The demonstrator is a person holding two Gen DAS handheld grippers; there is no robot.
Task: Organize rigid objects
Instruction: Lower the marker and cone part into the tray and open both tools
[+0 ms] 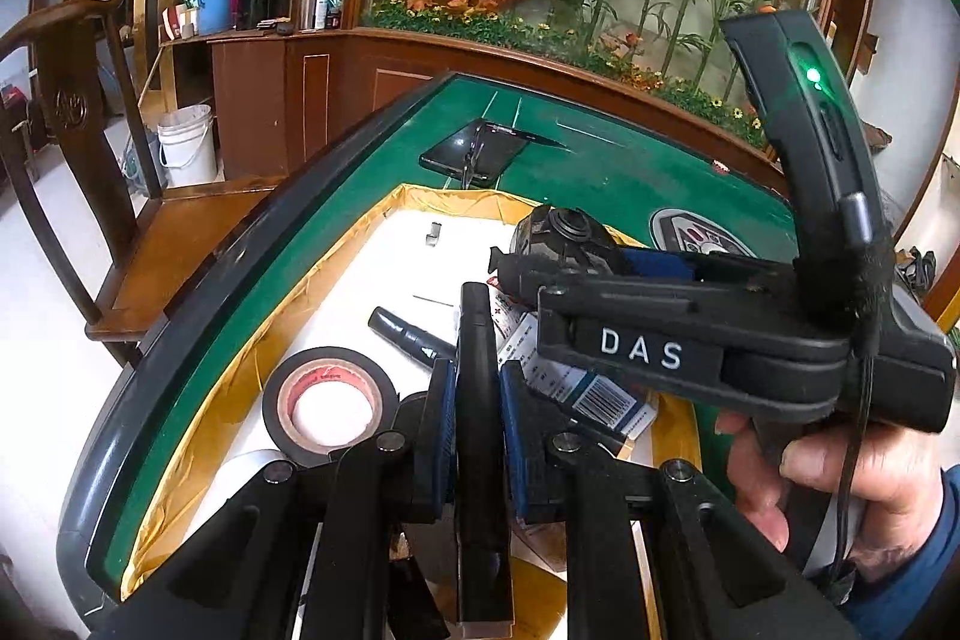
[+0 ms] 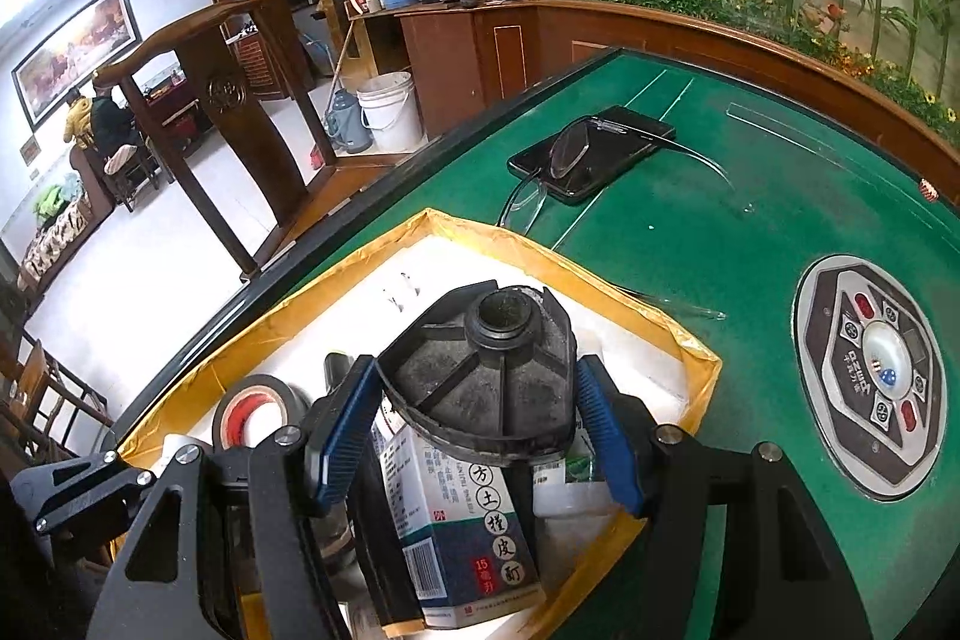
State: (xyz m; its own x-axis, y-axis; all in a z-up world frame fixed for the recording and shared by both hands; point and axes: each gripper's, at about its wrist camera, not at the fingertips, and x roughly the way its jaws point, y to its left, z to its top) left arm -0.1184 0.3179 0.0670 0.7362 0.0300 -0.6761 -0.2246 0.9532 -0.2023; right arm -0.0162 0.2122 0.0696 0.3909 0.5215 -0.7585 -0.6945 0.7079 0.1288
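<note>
L hand-held gripper (image 1: pixel 474 400) clenched on a flat black bar (image 1: pixel 480 460) over the tray (image 2: pixel 690 340) on the green bench (image 2: pixel 720 232). R hand-held gripper (image 2: pixel 480 436) grasps a black fan-shaped filter part (image 2: pixel 480 376), prob. just above the box (image 2: pixel 474 520) in the tray. Tape roll (image 1: pixel 329 403) sits at the tray's left.

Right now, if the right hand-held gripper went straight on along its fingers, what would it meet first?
Probably the white floor of the yellow-rimmed box; the right hand-held gripper already clamps a black ribbed filter part. Depth is unclear.
</note>
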